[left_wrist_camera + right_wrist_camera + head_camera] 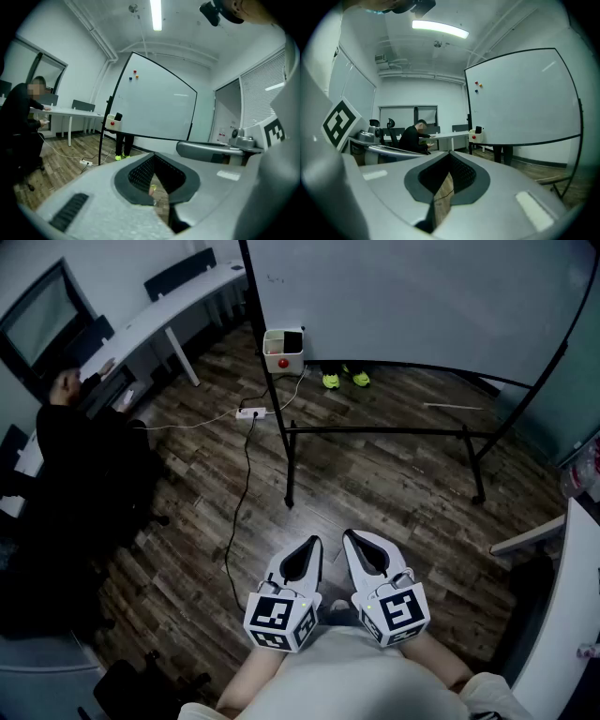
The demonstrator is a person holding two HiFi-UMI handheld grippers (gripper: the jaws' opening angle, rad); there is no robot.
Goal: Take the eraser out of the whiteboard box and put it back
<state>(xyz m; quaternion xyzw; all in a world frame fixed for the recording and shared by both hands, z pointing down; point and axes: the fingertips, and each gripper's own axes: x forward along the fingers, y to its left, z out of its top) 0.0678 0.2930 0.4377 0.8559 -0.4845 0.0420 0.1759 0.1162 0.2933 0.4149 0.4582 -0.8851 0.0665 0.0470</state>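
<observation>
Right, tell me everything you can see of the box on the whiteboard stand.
The box is small, cream-white and plastic-looking, open at the top, with a round red spot on its front. It sits upright against the stand's black post, at the left in the head view, near the lower corner of the whiteboard and well off the floor. A dark eraser stands in it and sticks up above the rim. Nothing else touches it.
</observation>
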